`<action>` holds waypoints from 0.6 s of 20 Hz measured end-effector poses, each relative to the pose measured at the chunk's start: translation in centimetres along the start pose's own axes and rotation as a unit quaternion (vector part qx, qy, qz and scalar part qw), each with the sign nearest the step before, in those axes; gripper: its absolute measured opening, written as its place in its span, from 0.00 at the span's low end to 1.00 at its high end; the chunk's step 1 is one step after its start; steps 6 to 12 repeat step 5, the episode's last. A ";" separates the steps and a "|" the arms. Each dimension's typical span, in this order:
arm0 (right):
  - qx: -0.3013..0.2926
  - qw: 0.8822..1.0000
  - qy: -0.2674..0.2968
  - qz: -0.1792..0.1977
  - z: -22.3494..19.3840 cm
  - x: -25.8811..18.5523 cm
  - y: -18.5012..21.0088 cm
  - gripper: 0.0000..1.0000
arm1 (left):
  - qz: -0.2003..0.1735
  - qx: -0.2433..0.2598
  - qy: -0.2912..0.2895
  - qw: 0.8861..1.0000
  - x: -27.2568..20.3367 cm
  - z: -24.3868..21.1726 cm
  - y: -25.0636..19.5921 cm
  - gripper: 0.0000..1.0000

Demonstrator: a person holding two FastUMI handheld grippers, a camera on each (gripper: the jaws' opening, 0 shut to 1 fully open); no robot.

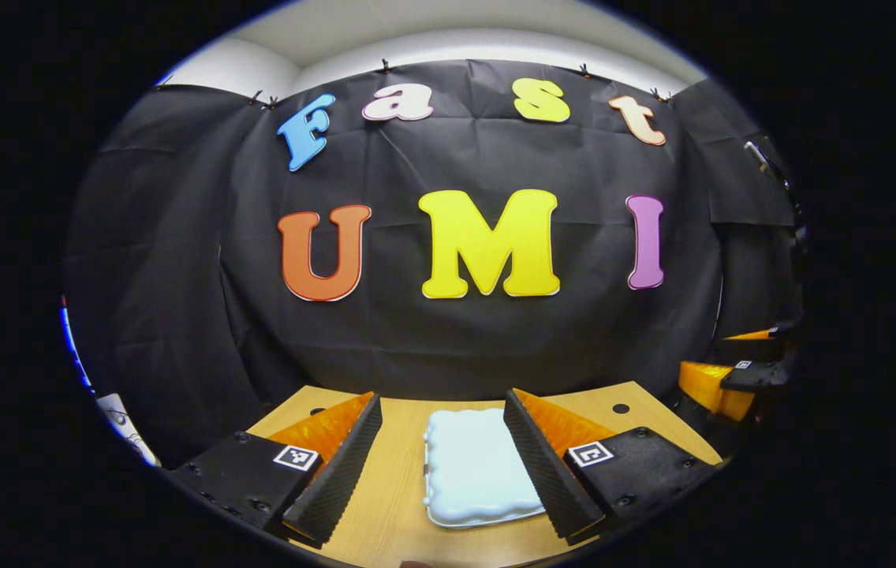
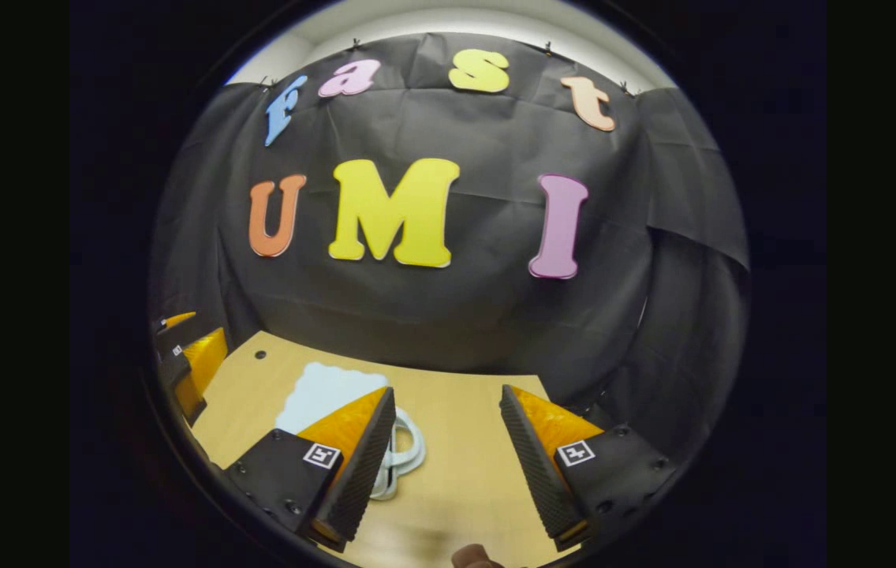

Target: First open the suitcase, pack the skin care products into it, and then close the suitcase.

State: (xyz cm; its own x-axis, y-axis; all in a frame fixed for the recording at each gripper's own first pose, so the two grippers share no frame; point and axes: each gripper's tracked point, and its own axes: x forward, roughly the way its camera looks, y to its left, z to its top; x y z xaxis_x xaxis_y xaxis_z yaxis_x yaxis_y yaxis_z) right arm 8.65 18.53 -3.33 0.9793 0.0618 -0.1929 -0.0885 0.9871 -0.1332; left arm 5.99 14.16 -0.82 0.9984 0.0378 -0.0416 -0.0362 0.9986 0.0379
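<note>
A small pale blue-white suitcase (image 1: 473, 467) lies flat and closed on the wooden table (image 1: 393, 489). My left gripper (image 1: 440, 465) is open above the table, with the case between its fingers but not touched. In the right gripper view the same suitcase (image 2: 327, 392) lies at the left, its white handle (image 2: 402, 451) pointing toward me, partly behind my left finger. My right gripper (image 2: 448, 461) is open over bare table to the right of the handle. The other gripper (image 2: 192, 359) shows at the far left edge, and the right one (image 1: 732, 383) at the far right of the left gripper view.
The black cloth wall (image 1: 456, 331) stands close behind the table's far edge. Small round holes (image 1: 620, 409) mark the tabletop near its back corners. A brown object (image 2: 473, 558) peeks in at the bottom of the right gripper view.
</note>
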 end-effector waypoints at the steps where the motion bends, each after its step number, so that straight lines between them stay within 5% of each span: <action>1: -0.004 1.000 -0.004 0.002 0.2 0.1 0.9 0.81 | 0.000 0.003 -0.009 1.000 0.0 0.8 0.7 0.99; 5: -0.015 1.000 -0.008 0.013 1.1 -0.5 4.6 0.81 | 0.004 0.027 -0.019 0.999 -0.1 1.4 3.0 0.99; 12: -0.015 1.000 -0.008 0.013 1.1 -0.5 4.6 0.81 | 0.004 0.027 -0.019 0.999 -0.1 1.4 3.0 0.99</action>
